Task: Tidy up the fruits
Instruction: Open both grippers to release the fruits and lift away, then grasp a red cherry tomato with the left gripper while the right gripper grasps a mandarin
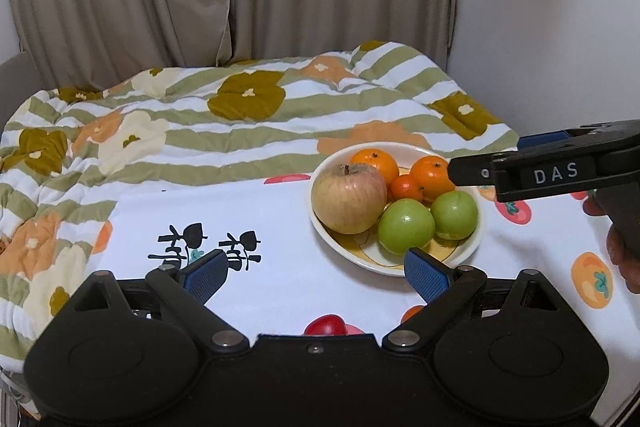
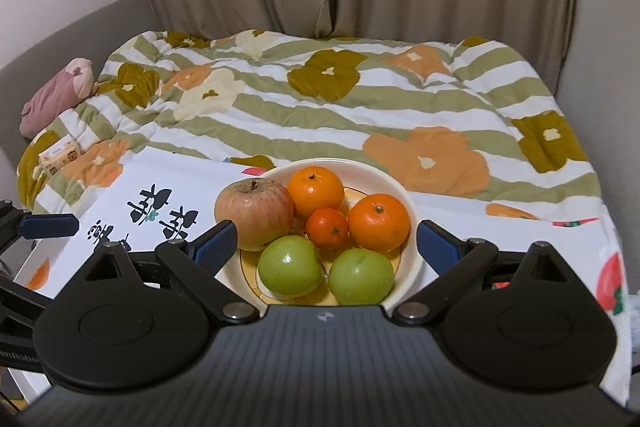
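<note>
Round, glossy fruits fill the smooth shallow ceramic bowl.

Surface left of bowl: clear, flat cloth. Bowl interior: packed w/ fruit. Right claw obstructs right-side approach.

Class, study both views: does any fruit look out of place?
Yes. One red fruit lies on the white cloth, outside the bowl holding the other fruit, half hidden behind the left claw. Nothing looks spilled or damaged.
</note>
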Action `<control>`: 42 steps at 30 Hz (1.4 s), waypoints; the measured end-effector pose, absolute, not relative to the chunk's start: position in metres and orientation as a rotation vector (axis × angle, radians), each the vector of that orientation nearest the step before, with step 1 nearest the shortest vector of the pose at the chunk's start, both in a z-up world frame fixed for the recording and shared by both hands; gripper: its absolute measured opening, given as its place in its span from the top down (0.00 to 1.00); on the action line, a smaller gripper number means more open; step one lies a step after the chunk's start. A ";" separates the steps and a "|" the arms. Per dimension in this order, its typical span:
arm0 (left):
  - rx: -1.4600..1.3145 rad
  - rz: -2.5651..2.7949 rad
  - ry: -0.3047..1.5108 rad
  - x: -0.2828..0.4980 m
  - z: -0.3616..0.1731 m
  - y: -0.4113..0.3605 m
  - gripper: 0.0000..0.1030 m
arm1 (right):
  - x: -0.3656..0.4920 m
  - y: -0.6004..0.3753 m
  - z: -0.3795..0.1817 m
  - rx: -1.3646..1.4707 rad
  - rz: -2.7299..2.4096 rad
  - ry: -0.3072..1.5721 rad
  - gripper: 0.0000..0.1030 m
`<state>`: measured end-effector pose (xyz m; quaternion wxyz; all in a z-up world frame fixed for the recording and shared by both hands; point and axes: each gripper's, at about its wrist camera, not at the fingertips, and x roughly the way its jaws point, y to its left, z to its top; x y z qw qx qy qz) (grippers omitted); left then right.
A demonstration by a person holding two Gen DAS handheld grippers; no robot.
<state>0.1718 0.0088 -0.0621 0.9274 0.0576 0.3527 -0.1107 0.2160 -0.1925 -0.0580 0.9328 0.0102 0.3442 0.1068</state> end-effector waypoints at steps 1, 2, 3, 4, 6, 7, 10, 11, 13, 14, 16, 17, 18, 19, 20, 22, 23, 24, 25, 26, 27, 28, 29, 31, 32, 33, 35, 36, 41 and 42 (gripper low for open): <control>0.118 -0.232 0.715 0.168 -0.059 0.010 0.06 | 0.210 -0.192 -0.054 0.020 0.207 0.699 0.00; 0.119 -0.237 0.708 0.165 -0.057 0.012 0.06 | 0.205 -0.192 -0.051 0.021 0.199 0.694 0.00; 0.121 -0.241 0.701 0.162 -0.054 0.013 0.06 | 0.201 -0.192 -0.048 0.023 0.194 0.692 0.00; 0.123 -0.245 0.692 0.157 -0.051 0.014 0.06 | 0.196 -0.192 -0.045 0.026 0.187 0.688 0.00; 0.126 -0.253 0.670 0.148 -0.045 0.018 0.06 | 0.184 -0.191 -0.037 0.032 0.174 0.684 0.00; 0.124 -0.255 0.650 0.142 -0.041 0.020 0.06 | 0.180 -0.189 -0.034 0.033 0.169 0.681 0.00; 0.112 -0.271 0.600 0.127 -0.028 0.028 0.05 | 0.163 -0.186 -0.025 0.038 0.145 0.671 0.00; 0.109 -0.275 0.592 0.122 -0.025 0.030 0.04 | 0.156 -0.185 -0.022 0.043 0.137 0.667 0.00; 0.107 -0.284 0.584 0.116 -0.022 0.035 0.04 | 0.144 -0.183 -0.017 0.058 0.125 0.662 0.00; 0.105 -0.289 0.580 0.113 -0.020 0.038 0.04 | 0.138 -0.181 -0.016 0.064 0.118 0.662 0.00; 0.105 -0.302 0.573 0.107 -0.017 0.043 0.04 | 0.128 -0.177 -0.014 0.068 0.108 0.663 0.00; 0.108 -0.307 0.570 0.105 -0.016 0.045 0.04 | 0.122 -0.174 -0.014 0.069 0.101 0.663 0.00; 0.112 -0.311 0.565 0.102 -0.014 0.048 0.04 | 0.118 -0.172 -0.014 0.070 0.096 0.663 0.00; 0.117 -0.318 0.559 0.099 -0.014 0.050 0.04 | 0.113 -0.169 -0.015 0.070 0.091 0.664 0.00; 0.121 -0.326 0.555 0.097 -0.013 0.053 0.04 | 0.109 -0.166 -0.015 0.070 0.084 0.665 0.00; 0.131 -0.341 0.547 0.092 -0.012 0.057 0.04 | 0.100 -0.161 -0.017 0.078 0.068 0.667 0.00; 0.137 -0.347 0.545 0.091 -0.012 0.060 0.04 | 0.096 -0.157 -0.018 0.086 0.062 0.669 0.00; 0.144 -0.352 0.540 0.090 -0.012 0.062 0.04 | 0.093 -0.154 -0.019 0.092 0.057 0.670 0.00; 0.151 -0.358 0.534 0.088 -0.014 0.065 0.04 | 0.090 -0.151 -0.020 0.100 0.049 0.670 0.00; 0.156 -0.366 0.530 0.087 -0.015 0.067 0.04 | 0.087 -0.148 -0.022 0.108 0.040 0.671 0.00; 0.160 -0.375 0.528 0.086 -0.018 0.070 0.04 | 0.085 -0.145 -0.024 0.115 0.030 0.674 0.00; 0.163 -0.383 0.526 0.086 -0.021 0.072 0.04 | 0.082 -0.142 -0.027 0.121 0.021 0.676 0.00; 0.168 -0.392 0.526 0.086 -0.024 0.075 0.04 | 0.081 -0.139 -0.031 0.126 0.011 0.677 0.00; 0.186 -0.414 0.540 0.090 -0.034 0.077 0.04 | 0.078 -0.133 -0.039 0.136 -0.006 0.682 0.00; 0.195 -0.423 0.548 0.092 -0.039 0.077 0.04 | 0.078 -0.130 -0.044 0.142 -0.012 0.689 0.00; 0.204 -0.434 0.555 0.095 -0.045 0.077 0.04 | 0.078 -0.127 -0.050 0.147 -0.018 0.696 0.00; 0.226 -0.459 0.572 0.103 -0.057 0.077 0.04 | 0.080 -0.123 -0.062 0.156 -0.025 0.712 0.00; 0.236 -0.468 0.579 0.106 -0.062 0.076 0.04 | 0.082 -0.121 -0.069 0.162 -0.028 0.721 0.00; 0.293 -0.522 0.609 0.129 -0.096 0.069 0.06 | 0.091 -0.113 -0.100 0.166 -0.053 0.744 0.00; 0.299 -0.533 0.615 0.133 -0.101 0.068 0.06 | 0.093 -0.113 -0.106 0.168 -0.062 0.750 0.00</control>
